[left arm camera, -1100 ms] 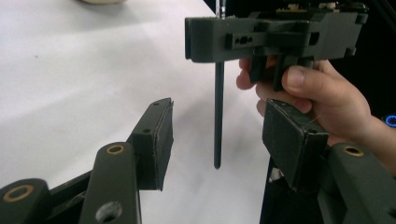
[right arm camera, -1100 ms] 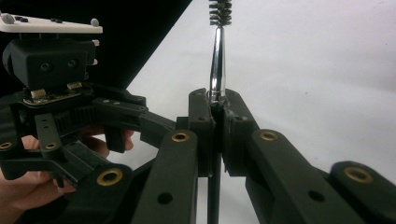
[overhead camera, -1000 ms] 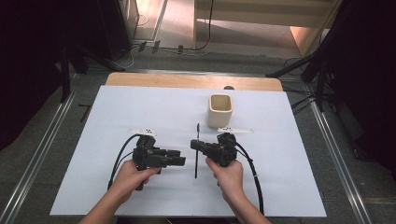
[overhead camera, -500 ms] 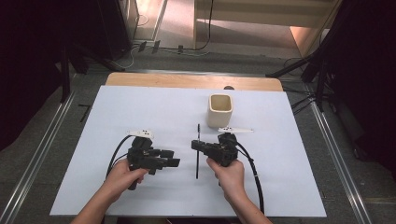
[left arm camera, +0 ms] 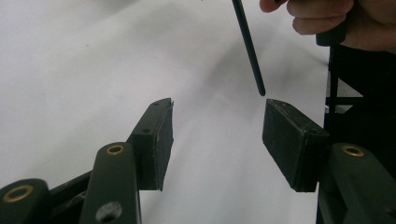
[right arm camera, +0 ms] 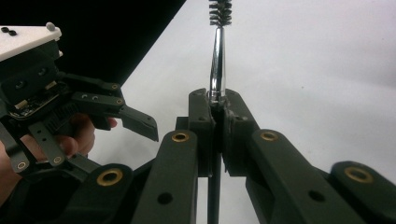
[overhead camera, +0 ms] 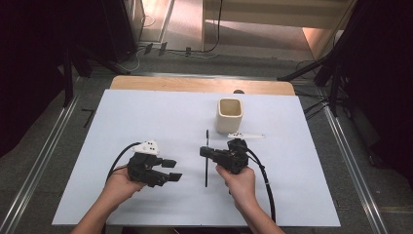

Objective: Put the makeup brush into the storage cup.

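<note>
In the left gripper view the brush (left arm camera: 249, 46) runs off the top edge, its bristle end unseen; in the right gripper view its handle is hidden behind the right gripper (right arm camera: 217, 100); bristles cut off at the top centre.

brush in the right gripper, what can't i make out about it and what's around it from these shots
- Brush, right gripper view: the stem's held part is hidden between the shut pads of the right gripper; the bristle end is cut off by the top edge.
- High view: the bristles are too small to make out.
- Cup, high view: its inside bottom is hidden by its own wall.
- Left gripper, left gripper view: jaws open; the brush's upper length is cut off by the top edge.
</note>
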Demonstrator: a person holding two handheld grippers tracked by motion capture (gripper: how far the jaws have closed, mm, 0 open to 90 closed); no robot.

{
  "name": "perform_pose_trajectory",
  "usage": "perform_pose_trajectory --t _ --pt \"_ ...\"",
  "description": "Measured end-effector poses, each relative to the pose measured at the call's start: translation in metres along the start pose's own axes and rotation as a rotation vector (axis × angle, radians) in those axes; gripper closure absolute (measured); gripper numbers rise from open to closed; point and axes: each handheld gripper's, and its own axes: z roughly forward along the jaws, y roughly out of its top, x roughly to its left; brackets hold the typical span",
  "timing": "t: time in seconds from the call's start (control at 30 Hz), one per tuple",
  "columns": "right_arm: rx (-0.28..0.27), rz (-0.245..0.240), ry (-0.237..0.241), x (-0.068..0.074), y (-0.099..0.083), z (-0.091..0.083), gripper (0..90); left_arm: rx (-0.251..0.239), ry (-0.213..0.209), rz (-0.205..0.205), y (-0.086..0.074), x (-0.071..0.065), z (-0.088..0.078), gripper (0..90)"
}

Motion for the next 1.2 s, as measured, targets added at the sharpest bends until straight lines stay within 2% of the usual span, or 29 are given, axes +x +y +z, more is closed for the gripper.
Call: perform_pose_trajectory --t 0.03,0.07,0.17,0.3,0.33,0.37,0.43,0.6,0.67,0.8,0.83,0.87,1.03,1.2 --pt "0.000 -0.001 -0.001 0.000 0.000 0.000 85.6 -0.006 0.002 -0.001 0.000 0.001 0.001 27.7" --pt "0.000 -0.001 -0.001 0.000 0.000 0.000 85.6 0.010 0.015 -0.004 0.000 0.001 0.000 18.8" --pt "0.000 -0.001 -0.001 0.000 0.000 0.000 85.6 0.017 0.047 -0.014 -0.001 0.003 0.001 17.9" --pt "0.001 -0.002 -0.001 0.000 0.000 0.000 85.6 0.012 0.059 -0.009 -0.001 0.004 -0.002 18.0" --pt "0.001 -0.002 0.000 0.000 0.000 0.000 85.6 0.004 0.048 -0.008 -0.002 0.005 -0.003 18.0" --pt "0.002 -0.002 0.000 -0.001 0.000 0.000 85.6 0.003 0.058 0.001 -0.002 0.004 -0.003 18.0" --pt "0.001 -0.001 0.001 -0.001 0.000 0.000 85.6 -0.009 0.113 0.024 -0.002 0.002 -0.003 18.0" --pt "0.001 -0.002 0.001 -0.001 0.000 0.000 85.6 0.016 0.145 0.067 -0.004 0.000 -0.006 18.1" --pt "0.001 -0.001 0.000 -0.001 0.000 -0.001 85.6 0.019 0.150 0.070 -0.005 0.001 -0.006 18.0" --pt "0.002 -0.002 0.000 -0.001 0.000 -0.001 85.6 0.024 0.150 0.046 -0.004 0.002 -0.010 16.2" --pt "0.002 -0.002 0.001 -0.001 0.000 -0.001 85.6 0.022 0.143 0.045 -0.003 0.003 -0.010 6.0" --pt "0.003 -0.002 0.001 -0.001 0.000 -0.001 85.5 0.024 0.135 0.041 -0.002 0.002 -0.011 1.1" --pt "0.004 0.001 0.001 -0.002 0.001 -0.001 85.6 0.023 0.134 0.048 -0.005 0.002 -0.014 1.0" --pt "-0.002 0.003 0.002 -0.003 0.001 -0.002 85.6 0.055 0.149 0.039 -0.012 0.005 -0.016 1.3"
